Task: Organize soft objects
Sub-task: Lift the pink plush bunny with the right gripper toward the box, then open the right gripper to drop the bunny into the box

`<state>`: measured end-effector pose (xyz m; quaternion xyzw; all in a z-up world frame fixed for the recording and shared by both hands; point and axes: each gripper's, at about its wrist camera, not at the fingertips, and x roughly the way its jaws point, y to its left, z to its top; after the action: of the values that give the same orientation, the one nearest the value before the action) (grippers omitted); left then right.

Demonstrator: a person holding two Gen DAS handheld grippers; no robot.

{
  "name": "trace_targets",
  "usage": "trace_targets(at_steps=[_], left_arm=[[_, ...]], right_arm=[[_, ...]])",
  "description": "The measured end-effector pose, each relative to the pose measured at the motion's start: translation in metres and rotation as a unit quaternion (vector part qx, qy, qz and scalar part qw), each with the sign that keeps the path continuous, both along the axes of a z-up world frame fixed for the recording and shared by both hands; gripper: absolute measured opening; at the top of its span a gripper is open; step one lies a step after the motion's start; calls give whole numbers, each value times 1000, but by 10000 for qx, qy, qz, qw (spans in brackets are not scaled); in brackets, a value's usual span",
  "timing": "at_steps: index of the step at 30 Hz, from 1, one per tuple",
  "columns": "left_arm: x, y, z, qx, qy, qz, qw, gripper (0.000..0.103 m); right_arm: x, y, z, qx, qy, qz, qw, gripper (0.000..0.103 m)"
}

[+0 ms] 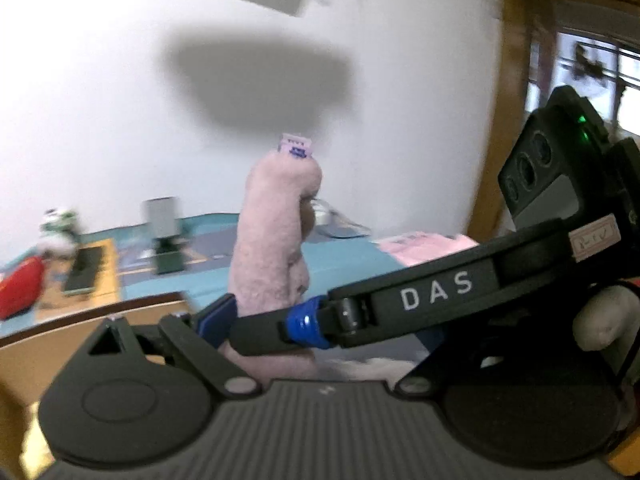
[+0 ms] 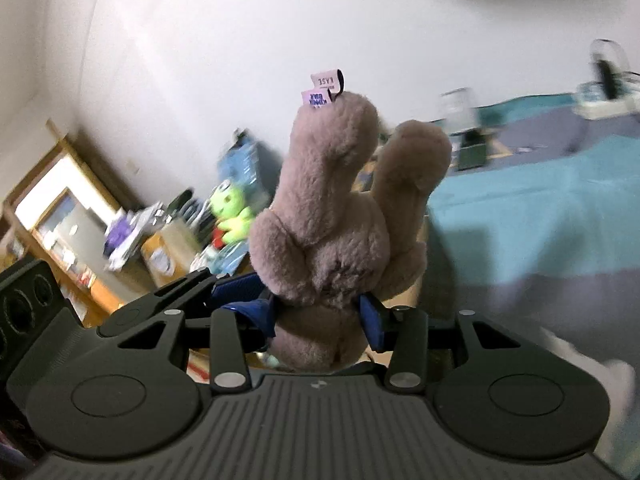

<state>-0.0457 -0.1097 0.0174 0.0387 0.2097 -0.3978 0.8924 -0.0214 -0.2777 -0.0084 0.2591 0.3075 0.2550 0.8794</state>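
Observation:
A pink plush toy (image 2: 332, 216) with two long limbs and small pink tags stands up between the blue pads of my right gripper (image 2: 320, 312), which is shut on its lower part. In the left wrist view the same plush (image 1: 272, 240) rises upright, pinched between the left gripper's blue pad and the right gripper's finger that crosses in front. My left gripper (image 1: 256, 320) looks closed against the plush, but its right finger is hidden behind the other gripper. Both hold the toy in the air, above the bed edge.
A bed with a teal and blue cover (image 2: 540, 208) lies to the right. A green plush (image 2: 230, 216) and cluttered boxes (image 2: 168, 248) sit by a wooden shelf (image 2: 60, 208) at left. A red soft item (image 1: 18, 288) and pink cloth (image 1: 424, 244) lie on the bed.

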Motion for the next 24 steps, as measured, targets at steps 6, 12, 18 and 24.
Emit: trace_targets(at_steps=[6, 12, 18, 24], left_arm=[[29, 60, -16, -54, 301, 685, 9972, 88], [58, 111, -44, -64, 817, 1159, 9899, 88], [80, 142, -69, 159, 1110, 1431, 9833, 87], [93, 155, -85, 452, 1304, 1512, 9788, 87]], right_arm=[[40, 67, -5, -355, -40, 540, 9979, 28], [67, 111, -28, -390, 231, 784, 9959, 26], [85, 146, -48, -508, 584, 741, 9942, 26], [79, 154, -45, -581, 463, 496, 9960, 26]])
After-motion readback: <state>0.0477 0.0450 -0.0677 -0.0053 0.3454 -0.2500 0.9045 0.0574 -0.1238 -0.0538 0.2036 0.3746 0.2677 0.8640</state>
